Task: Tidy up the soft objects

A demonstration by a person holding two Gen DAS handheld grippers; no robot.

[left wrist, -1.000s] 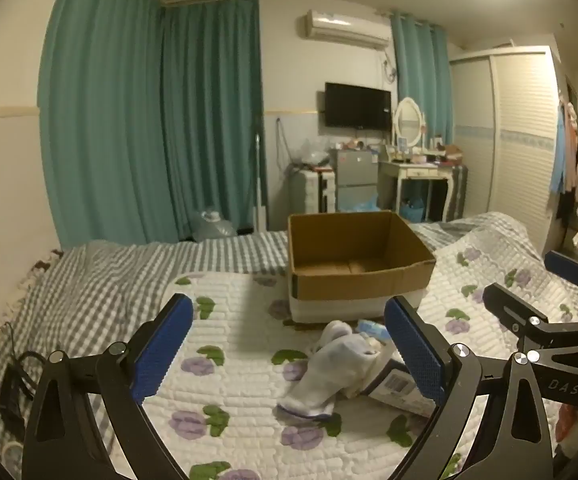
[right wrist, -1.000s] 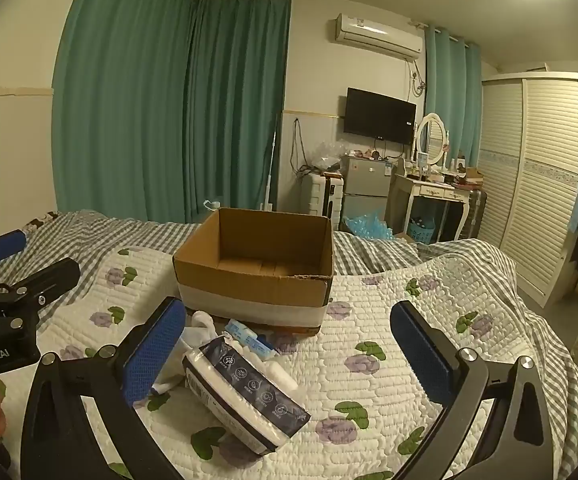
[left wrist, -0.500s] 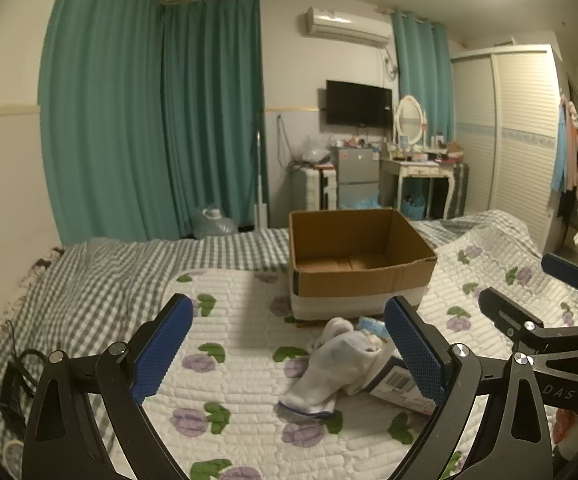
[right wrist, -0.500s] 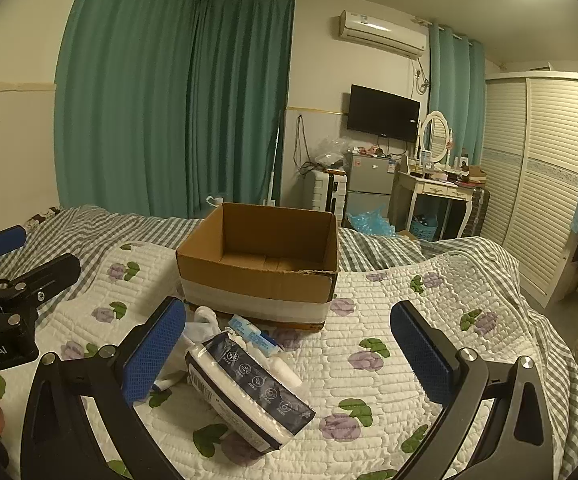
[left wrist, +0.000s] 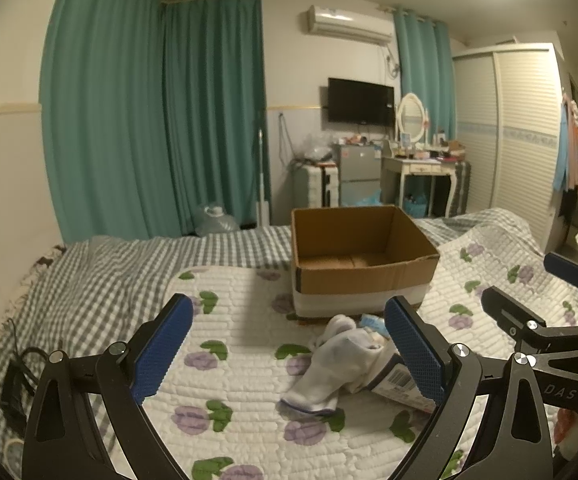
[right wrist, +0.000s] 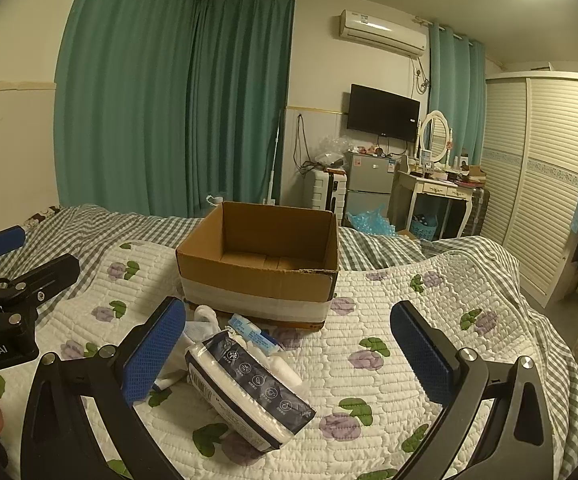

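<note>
An open brown cardboard box [left wrist: 363, 258] [right wrist: 261, 260] stands on the quilted bed. In front of it lie white socks [left wrist: 331, 364] [right wrist: 205, 316], a dark-and-white pack of soft pads [right wrist: 245, 388] [left wrist: 397, 384] and a small blue-white packet [right wrist: 253, 332]. My left gripper [left wrist: 289, 348] is open and empty, above the quilt just short of the socks. My right gripper [right wrist: 289, 348] is open and empty, with the pack between and below its fingers. Each gripper shows at the edge of the other's view.
A white floral quilt [left wrist: 229, 340] covers a grey checked bedspread [left wrist: 101, 280]. A black cable and charger [left wrist: 17, 380] lie at the bed's left edge. Beyond the bed stand teal curtains, a small fridge [right wrist: 369, 188], a dressing table [right wrist: 437, 196] and a white wardrobe [right wrist: 541, 200].
Both views have shifted only slightly; the box and pile sit a touch farther right or higher. Both grippers stay open and empty.
</note>
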